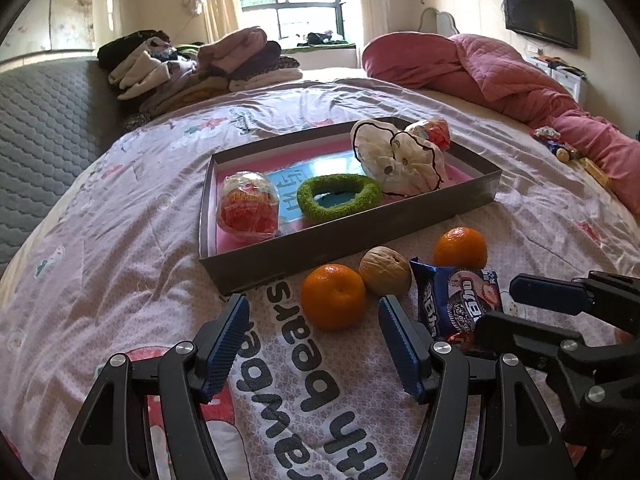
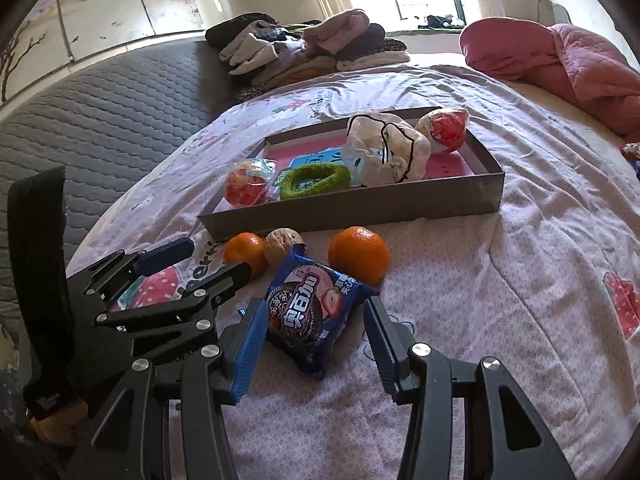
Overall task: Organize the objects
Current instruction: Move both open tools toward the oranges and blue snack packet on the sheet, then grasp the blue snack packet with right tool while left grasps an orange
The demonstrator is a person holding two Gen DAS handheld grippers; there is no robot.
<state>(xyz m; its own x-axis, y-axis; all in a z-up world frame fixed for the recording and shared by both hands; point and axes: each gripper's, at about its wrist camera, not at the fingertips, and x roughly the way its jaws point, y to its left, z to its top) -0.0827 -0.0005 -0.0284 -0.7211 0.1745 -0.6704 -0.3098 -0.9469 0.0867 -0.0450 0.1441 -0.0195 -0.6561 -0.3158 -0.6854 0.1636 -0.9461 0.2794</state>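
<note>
The left gripper [image 1: 312, 334] hung with its jaws apart; an orange [image 1: 333, 295] lay on the bedspread [image 1: 120, 280] at twelve o'clock, just ahead of its tips, with a walnut [image 1: 385, 271] at one o'clock. The right gripper [image 2: 316, 330] was also spread wide, the blue cookie packet [image 2: 316, 312] lying between its fingers, unclamped. The gray tray [image 2: 360, 206] sat beyond at twelve o'clock.
</note>
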